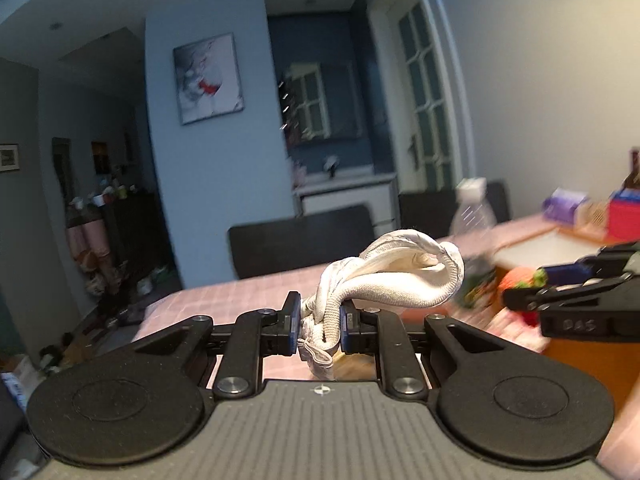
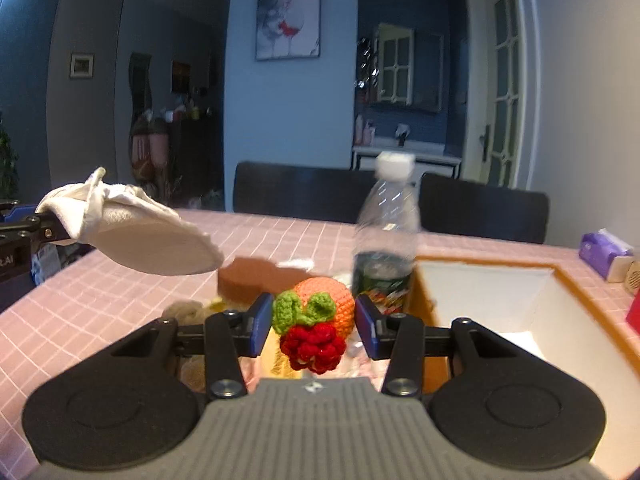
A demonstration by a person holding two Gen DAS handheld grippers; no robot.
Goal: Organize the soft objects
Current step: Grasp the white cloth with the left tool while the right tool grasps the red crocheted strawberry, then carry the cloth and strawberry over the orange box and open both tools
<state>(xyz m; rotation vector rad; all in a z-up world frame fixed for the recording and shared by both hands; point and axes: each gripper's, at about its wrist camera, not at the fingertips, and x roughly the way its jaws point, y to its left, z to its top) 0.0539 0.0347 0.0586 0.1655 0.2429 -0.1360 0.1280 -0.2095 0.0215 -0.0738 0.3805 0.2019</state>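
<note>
1. Left wrist view: left tool clamped on a white fabric pouch, held aloft above the pink checked bench. Right tool seen at the right edge, beside a plastic bottle.
2. Right wrist view: right tool closed against a crocheted fruit toy, orange, green and red, held above the bench, in front of the bottle and left of a white bin with orange rim. Pouch at upper left, raised in the left tool.
</note>
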